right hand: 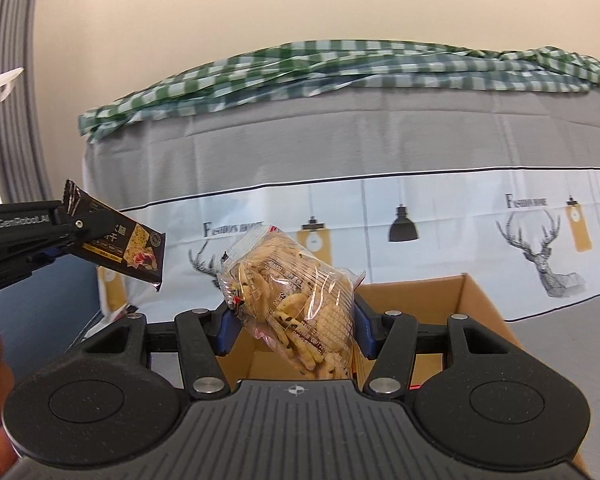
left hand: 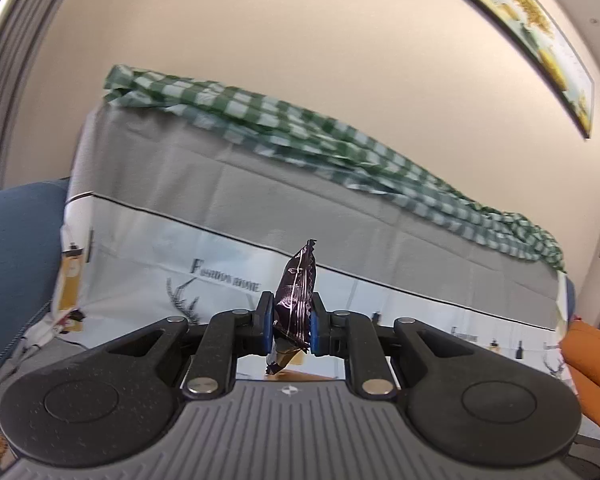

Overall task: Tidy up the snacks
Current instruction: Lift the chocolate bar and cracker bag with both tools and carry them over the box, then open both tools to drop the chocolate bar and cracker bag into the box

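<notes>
My left gripper is shut on a dark brown snack packet, seen edge-on and held up in the air. The same packet and left gripper show at the left of the right wrist view. My right gripper is shut on a clear bag of crackers, held above an open cardboard box. The box's inside is mostly hidden behind the bag and gripper.
A bench covered in grey and white printed cloth stands behind, with a green checked cloth on top. A blue cushion lies left and an orange one right. A framed picture hangs on the wall.
</notes>
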### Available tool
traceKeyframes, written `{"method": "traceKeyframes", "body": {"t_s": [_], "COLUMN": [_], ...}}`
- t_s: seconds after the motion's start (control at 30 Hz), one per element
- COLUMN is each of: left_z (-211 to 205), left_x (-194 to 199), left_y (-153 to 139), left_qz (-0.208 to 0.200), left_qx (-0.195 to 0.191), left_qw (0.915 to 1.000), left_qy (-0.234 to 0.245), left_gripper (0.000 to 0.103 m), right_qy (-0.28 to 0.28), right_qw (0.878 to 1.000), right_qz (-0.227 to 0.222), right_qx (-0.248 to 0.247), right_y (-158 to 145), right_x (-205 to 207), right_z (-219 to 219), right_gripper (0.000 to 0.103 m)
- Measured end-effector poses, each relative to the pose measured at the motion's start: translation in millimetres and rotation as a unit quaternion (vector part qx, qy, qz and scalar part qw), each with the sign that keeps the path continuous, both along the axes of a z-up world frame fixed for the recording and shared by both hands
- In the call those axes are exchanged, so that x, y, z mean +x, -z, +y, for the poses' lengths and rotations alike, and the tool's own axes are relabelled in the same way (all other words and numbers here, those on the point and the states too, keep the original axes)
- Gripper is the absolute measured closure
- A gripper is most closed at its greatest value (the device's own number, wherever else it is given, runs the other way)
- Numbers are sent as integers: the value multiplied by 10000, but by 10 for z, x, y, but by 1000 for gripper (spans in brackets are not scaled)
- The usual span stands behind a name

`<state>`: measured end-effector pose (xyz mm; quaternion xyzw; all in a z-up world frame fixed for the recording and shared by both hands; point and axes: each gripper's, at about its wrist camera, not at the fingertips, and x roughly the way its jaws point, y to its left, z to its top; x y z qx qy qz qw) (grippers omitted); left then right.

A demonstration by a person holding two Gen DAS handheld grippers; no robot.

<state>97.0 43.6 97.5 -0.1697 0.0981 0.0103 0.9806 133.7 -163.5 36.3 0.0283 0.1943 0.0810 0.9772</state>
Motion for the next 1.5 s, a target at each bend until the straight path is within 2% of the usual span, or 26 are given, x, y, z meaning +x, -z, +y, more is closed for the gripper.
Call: {"method": "traceKeyframes", "body": {"t_s": [0.23,0.47,0.73,1.3,1.37,1.4,1.47,1.5], "left_z": [-307,-568,-668,-761,-763,-776,-808,-810], "left_x": [-28,-38,13,96,132,151,168,167], "left_y": [-16,1,49,69,77,85,111,116], "left_qz": [-205,-283,-210,-102,-23,39,116,109], "left_qx": [146,270,224,207,161,158,270,321], "left_qw": [9988,9958,9931,9917,9895,9876,9856,9863], "left_qy": [409,828,1128,1265,1439,1560,1668,1617], "left_gripper": [85,85,85,85,85,82,62,60], "right_qy": [680,1054,1276,1448,1461,1461,1533,1644], "right_qw": [9969,9932,9901,9868,9868,9870,9866,9849], "right_qz": [-383,-486,-571,-712,-695,-662,-550,-536], "right_qx": [62,26,90,126,119,114,41,0], "right_y": [-68,-60,-63,-68,-64,-60,-44,-38], "right_x": [-31,-35,-59,-111,-110,-100,-67,-63], "right_z": [-176,-289,-363,-380,-374,-363,-343,-343], "right_gripper": [45,45,45,45,43,39,28,18]}}
